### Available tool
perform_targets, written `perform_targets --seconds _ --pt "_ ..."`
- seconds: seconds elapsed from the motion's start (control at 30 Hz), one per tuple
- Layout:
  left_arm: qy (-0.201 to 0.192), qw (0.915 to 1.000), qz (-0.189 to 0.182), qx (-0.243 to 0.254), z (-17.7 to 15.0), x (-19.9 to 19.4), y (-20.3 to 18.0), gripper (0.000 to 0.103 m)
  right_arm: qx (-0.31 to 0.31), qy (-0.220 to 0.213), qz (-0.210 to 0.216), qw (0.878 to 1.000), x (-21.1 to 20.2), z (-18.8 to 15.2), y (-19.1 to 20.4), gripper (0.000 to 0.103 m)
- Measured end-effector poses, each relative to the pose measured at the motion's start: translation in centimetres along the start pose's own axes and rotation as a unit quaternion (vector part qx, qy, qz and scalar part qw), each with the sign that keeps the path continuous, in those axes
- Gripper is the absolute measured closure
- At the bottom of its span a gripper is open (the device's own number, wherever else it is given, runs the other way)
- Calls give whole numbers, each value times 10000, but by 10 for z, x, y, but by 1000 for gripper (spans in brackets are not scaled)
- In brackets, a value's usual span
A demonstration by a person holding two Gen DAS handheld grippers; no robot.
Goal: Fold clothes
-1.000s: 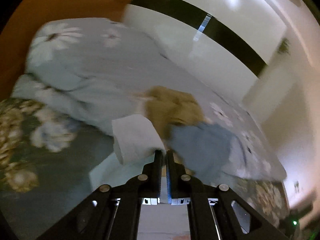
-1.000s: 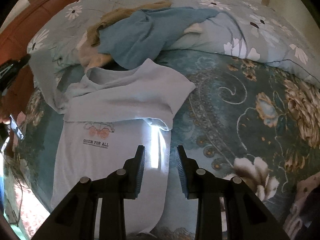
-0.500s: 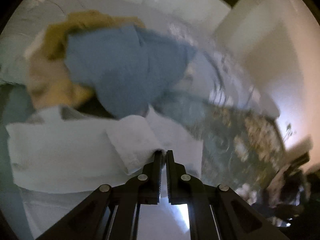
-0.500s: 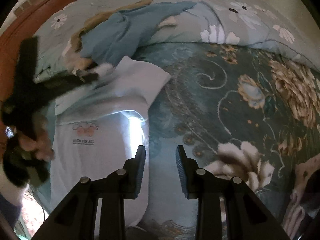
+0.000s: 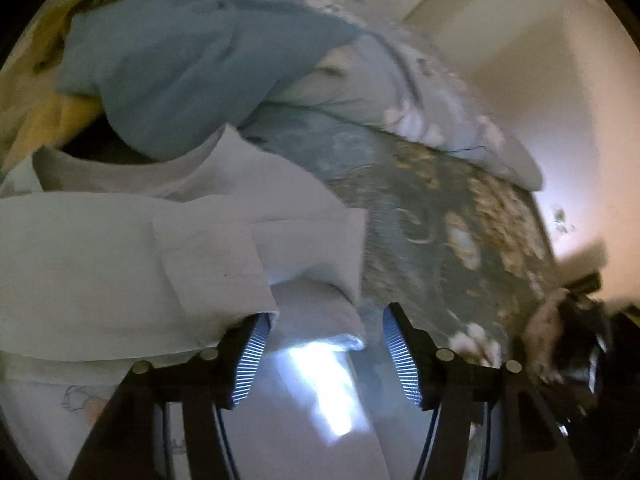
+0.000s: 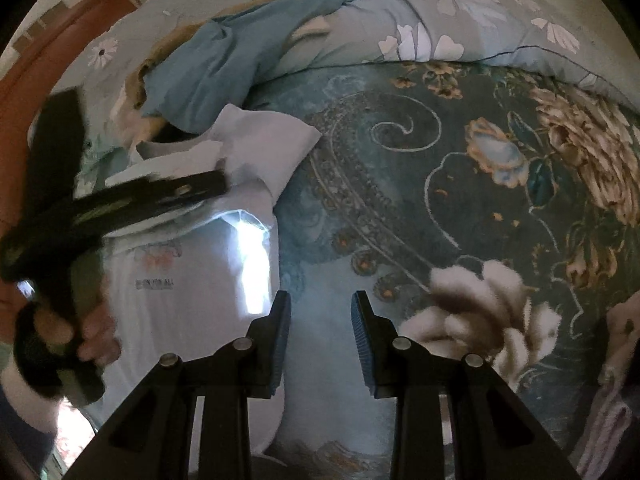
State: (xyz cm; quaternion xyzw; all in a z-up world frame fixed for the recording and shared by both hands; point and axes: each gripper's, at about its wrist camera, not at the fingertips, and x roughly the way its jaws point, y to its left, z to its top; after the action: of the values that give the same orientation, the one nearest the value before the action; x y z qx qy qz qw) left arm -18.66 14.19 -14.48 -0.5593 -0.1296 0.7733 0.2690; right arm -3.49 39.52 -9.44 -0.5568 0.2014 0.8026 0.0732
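White cotton, our T-shirt [image 6: 180,304] lies flat on the bed's left side, its sleeve [image 6: 264,148] folded across the chest. We hold the left hand-held gripper [image 5: 324,356] just above that fold, jaws wide apart and gripping nothing. A blue garment [image 6: 224,64] and a tan one [image 5: 36,112] sit heaped beyond the collar. The teal bedspread [image 6: 460,184] with gold flowers covers the middle and right, a pale floral duvet [image 6: 472,24] bunched behind it. Our right hand-held gripper [image 6: 320,336] hangs open over the shirt's edge. A cream wall [image 5: 540,92] rises beyond the bed.

Bare bedspread [image 6: 460,184] right of the white T-shirt [image 6: 180,320] seems passable; blue garment [image 6: 224,64] heaps behind.
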Motion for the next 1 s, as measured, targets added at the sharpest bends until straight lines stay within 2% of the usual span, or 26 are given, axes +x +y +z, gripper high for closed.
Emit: perform_targets --seconds 0.1,0.2,0.3,0.4,0.53,0.6,0.67,0.8,0.87,0.9,0.93,1.0 --pt "-156 9994 -225 -217 -9 -32 27 40 56 -85 202 9997 2 8 4 71" --pt "-394 9971 72 -643 -19 -65 70 40 38 -110 454 9989 10 23 14 71" --pt "-573 9897 518 -1201 -28 -90 114 40 -69 -51 823 9966 24 44 33 71" --pt "-668 9798 786 -1713 -40 -109 147 40 -562 81 859 9947 46 65 72 63" --pt "-746 9694 1140 -2044 -66 -129 168 40 -1323 255 904 9868 74 80 133 63" --pt "-785 9648 1279 -2159 -79 -139 175 40 -1686 316 720 9826 87 83 157 62" --pt "-816 9603 1419 -2261 -92 -149 182 40 -2018 433 358 9778 106 84 178 62" --pt "-769 9552 1498 -2434 -115 -159 190 40 -2383 688 -230 9685 131 79 194 62" --pt "-774 9523 1494 -2547 -122 -163 195 40 -2451 665 -481 9660 135 77 193 73" --pt "-777 9513 1501 -2579 -126 -164 196 40 -2433 634 -606 9660 135 78 190 90" --pt "-762 9510 1514 -2585 -128 -166 198 40 -2374 621 -636 9673 133 79 187 96" --pt "-728 9511 1507 -2596 -132 -169 200 40 -2158 574 -432 9738 125 84 174 100"
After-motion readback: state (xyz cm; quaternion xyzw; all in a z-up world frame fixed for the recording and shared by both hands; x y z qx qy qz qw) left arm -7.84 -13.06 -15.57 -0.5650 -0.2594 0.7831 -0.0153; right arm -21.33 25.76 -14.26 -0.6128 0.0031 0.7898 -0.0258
